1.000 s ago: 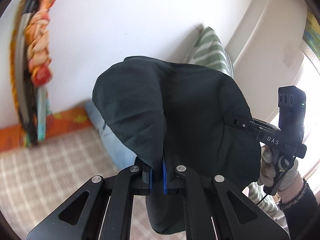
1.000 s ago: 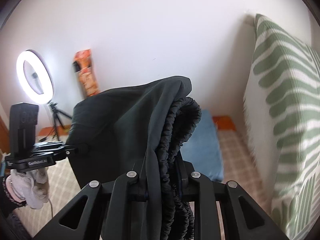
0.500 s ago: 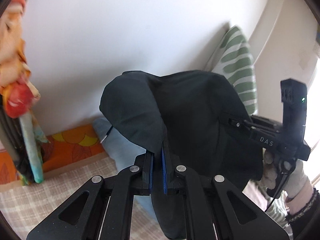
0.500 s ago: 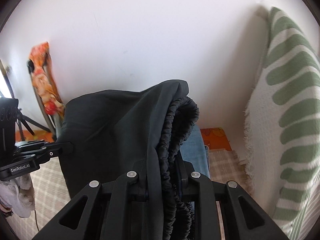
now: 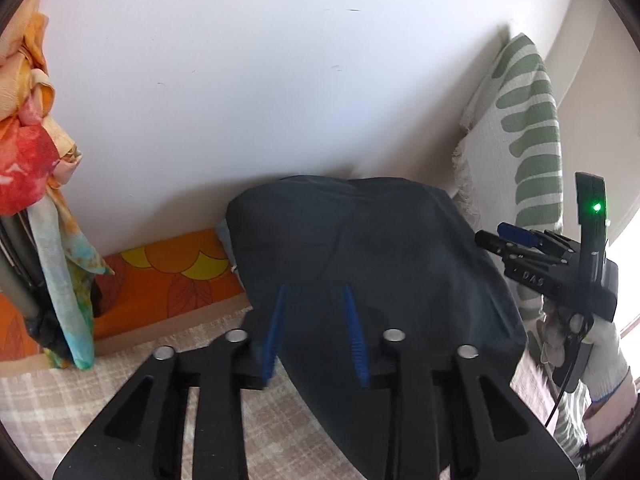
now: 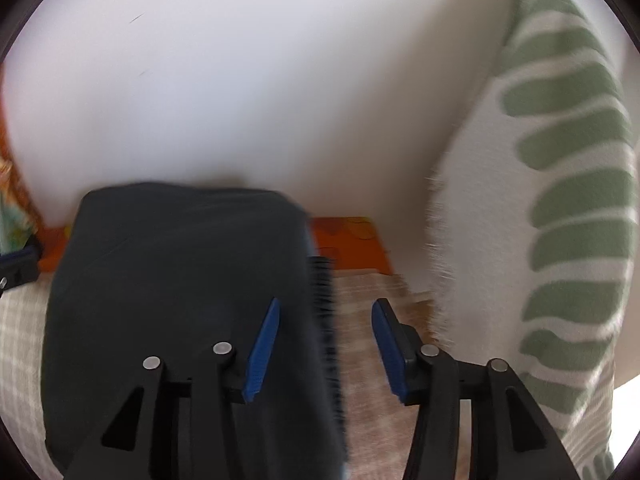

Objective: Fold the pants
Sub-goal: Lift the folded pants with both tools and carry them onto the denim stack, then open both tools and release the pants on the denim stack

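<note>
Dark grey-black cloth, the pants (image 5: 360, 264), lies in a folded heap on a beige checked cover (image 5: 120, 392), its far edge close to the white wall (image 5: 240, 80). Left hand-held gripper (image 5: 316, 332): jaws spread wide, blue pads (image 5: 274, 332) apart, nothing pinched; the cloth shows in the gap between the pads, and whether they touch it cannot be told. Right hand-held gripper (image 6: 324, 352): jaws also spread, blue pads (image 6: 262, 352) well apart, nothing clamped. From the right wrist view the pants (image 6: 180, 280) sit mostly left of centre, with the gathered elastic waistband (image 6: 326, 320) running along their right edge through the gap between the pads; this part is blurred. A strip of blue fabric shows under the heap's near edge. In the left wrist view the right gripper appears at the far right, just beside the heap's right edge, held by a white-gloved hand (image 5: 604, 356), with a green light (image 5: 597, 207) lit on its upright module. A white cushion with green stripes (image 6: 560, 200) leans against the wall to the right. An orange patterned mat (image 5: 168, 276) lies along the wall base. Orange and red patterned cloth (image 5: 28, 160) hangs at the left.
</note>
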